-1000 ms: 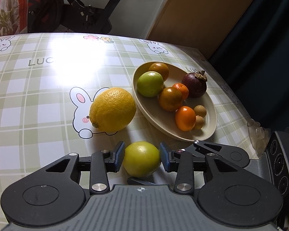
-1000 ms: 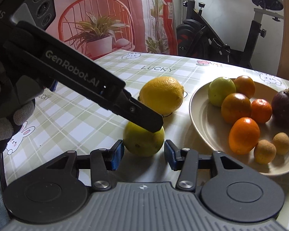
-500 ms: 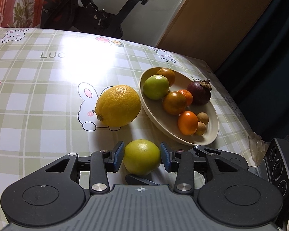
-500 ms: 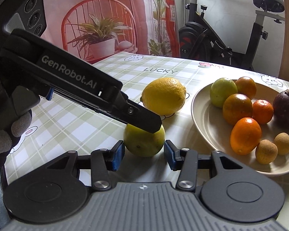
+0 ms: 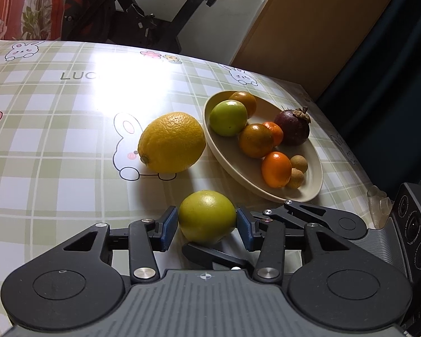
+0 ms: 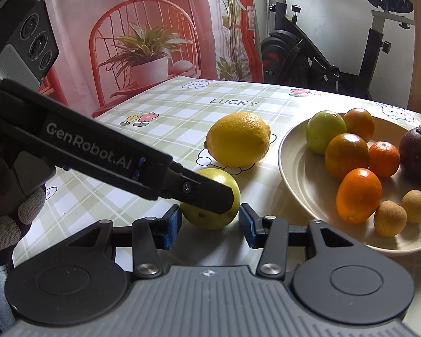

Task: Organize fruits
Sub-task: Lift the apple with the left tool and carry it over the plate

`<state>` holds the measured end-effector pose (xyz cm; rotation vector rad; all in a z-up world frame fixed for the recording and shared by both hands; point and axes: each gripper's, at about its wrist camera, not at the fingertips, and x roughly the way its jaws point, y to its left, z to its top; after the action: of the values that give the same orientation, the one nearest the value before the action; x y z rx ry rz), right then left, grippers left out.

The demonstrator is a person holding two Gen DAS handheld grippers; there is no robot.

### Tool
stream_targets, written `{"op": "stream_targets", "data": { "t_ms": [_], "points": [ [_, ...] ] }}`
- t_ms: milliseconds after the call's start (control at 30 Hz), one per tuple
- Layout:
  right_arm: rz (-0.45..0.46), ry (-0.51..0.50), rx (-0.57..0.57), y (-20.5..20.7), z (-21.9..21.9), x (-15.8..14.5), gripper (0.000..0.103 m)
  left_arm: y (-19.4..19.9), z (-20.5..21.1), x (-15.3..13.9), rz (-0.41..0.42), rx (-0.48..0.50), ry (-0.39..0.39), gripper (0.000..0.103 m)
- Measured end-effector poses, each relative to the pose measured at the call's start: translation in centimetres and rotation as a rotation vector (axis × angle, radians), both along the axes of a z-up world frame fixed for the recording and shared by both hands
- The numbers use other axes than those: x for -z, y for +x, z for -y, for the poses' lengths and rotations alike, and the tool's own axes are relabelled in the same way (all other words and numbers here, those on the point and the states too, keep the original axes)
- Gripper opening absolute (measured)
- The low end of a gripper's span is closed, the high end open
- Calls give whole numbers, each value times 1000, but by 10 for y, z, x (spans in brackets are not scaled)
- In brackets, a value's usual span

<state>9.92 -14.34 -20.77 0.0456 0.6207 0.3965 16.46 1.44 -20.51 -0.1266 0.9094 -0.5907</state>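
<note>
A yellow-green round fruit (image 5: 207,213) sits between the blue pads of my left gripper (image 5: 207,224), which is shut on it. In the right wrist view the same fruit (image 6: 210,210) lies just ahead of my right gripper (image 6: 210,224), whose jaws stand open on either side of it. One left gripper finger (image 6: 205,193) crosses over the fruit. A large lemon (image 5: 172,143) rests on the tablecloth beside the beige plate (image 5: 314,168). The plate holds a green apple (image 5: 228,118), a mangosteen (image 5: 292,129), several oranges and two small brown fruits.
The checked tablecloth's right edge (image 5: 359,168) runs close behind the plate. An exercise bike (image 6: 322,56) stands beyond the far edge, and a red chair with a potted plant (image 6: 146,56) beyond the left one. A gloved hand (image 6: 5,224) holds the left gripper.
The left wrist view has risen and tilted up, so more of the room shows. The fruit stays between the left pads. The right gripper has barely moved.
</note>
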Motion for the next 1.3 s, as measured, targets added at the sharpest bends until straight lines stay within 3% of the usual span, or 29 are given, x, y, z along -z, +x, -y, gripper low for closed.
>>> {"op": "stream_targets", "data": {
  "t_ms": [433, 1067, 1300],
  "points": [
    [8, -11, 11, -2, -3, -1, 48, -4, 2, 0, 20, 2, 21, 48],
    [138, 76, 155, 10, 39, -38, 48, 20, 51, -46, 145, 68, 49, 48],
    [127, 79, 234, 27, 50, -29, 48, 53, 67, -29, 64, 58, 65, 48]
  ]
}}
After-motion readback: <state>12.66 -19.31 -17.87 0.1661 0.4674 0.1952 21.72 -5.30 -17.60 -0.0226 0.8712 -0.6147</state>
